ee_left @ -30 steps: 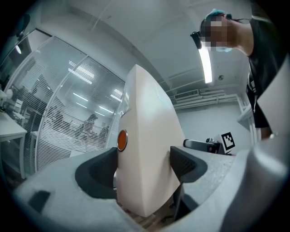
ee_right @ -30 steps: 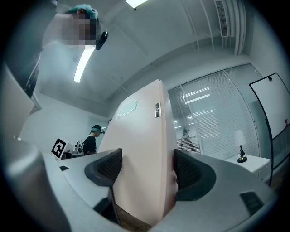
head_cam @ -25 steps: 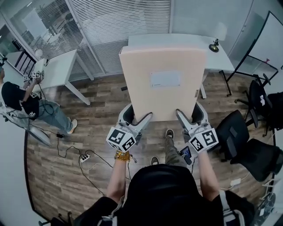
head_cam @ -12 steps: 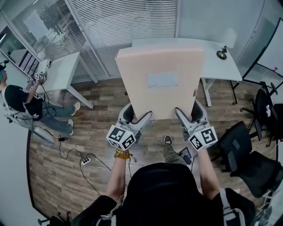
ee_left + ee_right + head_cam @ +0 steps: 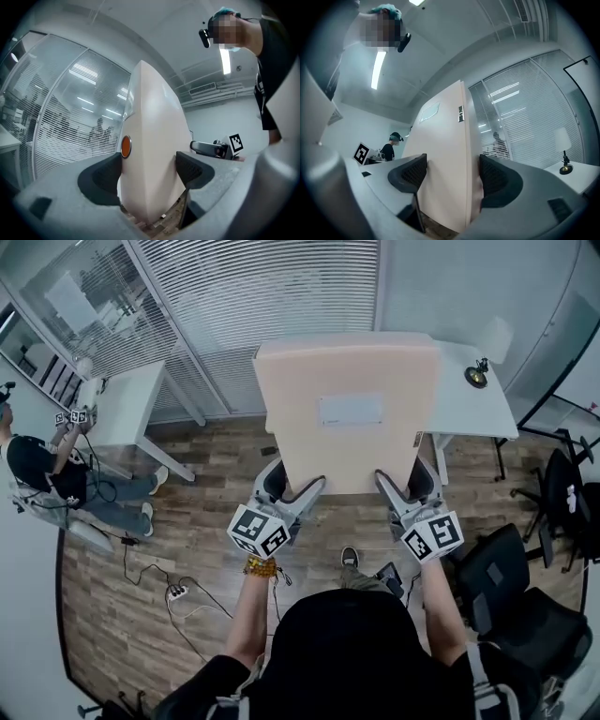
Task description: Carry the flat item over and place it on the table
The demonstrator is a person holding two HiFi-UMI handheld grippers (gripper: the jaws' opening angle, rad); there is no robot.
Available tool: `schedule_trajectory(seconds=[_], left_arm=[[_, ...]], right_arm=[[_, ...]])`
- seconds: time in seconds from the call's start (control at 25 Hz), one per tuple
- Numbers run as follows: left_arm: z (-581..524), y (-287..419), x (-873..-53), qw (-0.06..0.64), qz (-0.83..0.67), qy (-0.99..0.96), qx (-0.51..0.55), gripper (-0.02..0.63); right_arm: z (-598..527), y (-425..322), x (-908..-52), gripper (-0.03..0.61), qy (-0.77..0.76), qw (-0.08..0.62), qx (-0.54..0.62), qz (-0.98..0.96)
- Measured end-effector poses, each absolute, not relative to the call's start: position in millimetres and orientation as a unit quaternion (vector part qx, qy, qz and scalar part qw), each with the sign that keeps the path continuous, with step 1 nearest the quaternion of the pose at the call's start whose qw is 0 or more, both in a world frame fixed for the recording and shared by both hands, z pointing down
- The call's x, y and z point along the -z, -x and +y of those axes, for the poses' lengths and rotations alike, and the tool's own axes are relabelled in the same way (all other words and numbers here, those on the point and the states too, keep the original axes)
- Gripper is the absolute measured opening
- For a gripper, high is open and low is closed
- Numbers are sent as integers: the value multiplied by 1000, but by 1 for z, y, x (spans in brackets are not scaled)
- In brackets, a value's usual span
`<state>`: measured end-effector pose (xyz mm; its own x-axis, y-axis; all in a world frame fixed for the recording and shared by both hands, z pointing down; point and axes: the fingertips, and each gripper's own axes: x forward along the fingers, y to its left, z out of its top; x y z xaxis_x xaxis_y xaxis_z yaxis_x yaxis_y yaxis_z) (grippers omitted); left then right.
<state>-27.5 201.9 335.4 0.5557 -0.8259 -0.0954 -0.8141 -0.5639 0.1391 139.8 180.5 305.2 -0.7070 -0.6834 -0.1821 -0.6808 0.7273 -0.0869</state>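
Cream panel first, asks one: where is it?

The other answers: the flat panel (image 5: 347, 418) is in the air, held out in front of the person, its far end over the near edge of the white table (image 5: 469, 390), its near end over the wooden floor (image 5: 206, 512). A pale label (image 5: 350, 411) shows on its upper face.

And the tongs?

The left gripper (image 5: 298, 498) and the right gripper (image 5: 398, 495) each take the panel's near edge, one at each side. In the left gripper view the jaws are closed onto the panel (image 5: 152, 154), black pads pressed to both faces, just below an orange disc (image 5: 125, 146). In the right gripper view the jaws clamp the panel (image 5: 440, 164) the same way. Neither has any gap to spare.

So how far along?

The lift and most of the carry look done, judging by how near the table is. Left to do: bring the panel fully over the tabletop, lay it flat, let go.

Anything in the way?

A small dark lamp (image 5: 479, 376) stands at the table's right end, beside the panel. Black chairs (image 5: 516, 587) sit to the person's right. Another person (image 5: 42, 470) works at a second table (image 5: 127, 409), well apart on the left.
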Motion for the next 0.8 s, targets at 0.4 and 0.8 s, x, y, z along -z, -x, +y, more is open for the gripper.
schedule_trajectory(seconds=[0.4, 0.8], left_arm=[[124, -8, -340, 30, -471, -878, 76, 365], [69, -1, -353, 38, -480, -874, 72, 365]], right_arm=[[101, -175, -311, 325, 363, 103, 4, 926], [43, -168, -321, 325, 360, 100, 10, 927]])
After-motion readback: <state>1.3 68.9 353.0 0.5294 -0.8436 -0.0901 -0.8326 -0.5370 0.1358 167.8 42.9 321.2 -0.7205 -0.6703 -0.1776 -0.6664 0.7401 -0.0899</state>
